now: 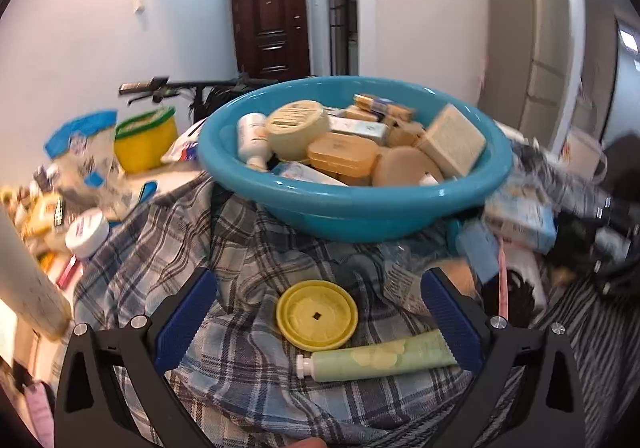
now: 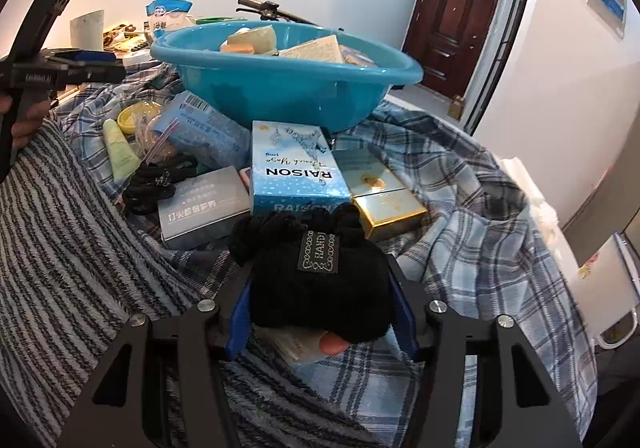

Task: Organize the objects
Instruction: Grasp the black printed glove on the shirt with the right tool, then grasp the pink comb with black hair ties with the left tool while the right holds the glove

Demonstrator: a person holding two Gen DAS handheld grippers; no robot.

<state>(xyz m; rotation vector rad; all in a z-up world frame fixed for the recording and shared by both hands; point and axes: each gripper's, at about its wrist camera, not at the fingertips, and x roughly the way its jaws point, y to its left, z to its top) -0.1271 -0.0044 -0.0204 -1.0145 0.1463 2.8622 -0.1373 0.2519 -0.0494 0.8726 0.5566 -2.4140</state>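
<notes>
While the right gripper (image 2: 320, 312) clamps the black knit pouch (image 2: 320, 280) | left gripper (image 1: 316, 312) wide open, empty | yellow lid (image 1: 317, 315) lies between its fingers | green tube (image 1: 384, 360) crosswise, nearer.

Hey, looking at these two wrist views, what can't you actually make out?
- Left wrist view: the packets left of the round blue plastic basin are blurred; labels unreadable.
- Left wrist view: the pale green squeeze tube has its far end behind a pad of the left tongs.
- Right wrist view: the black knitted pouch between the right tongs hides the pale item beneath.
- Right wrist view: the basin's wall hides most of its contents.
</notes>
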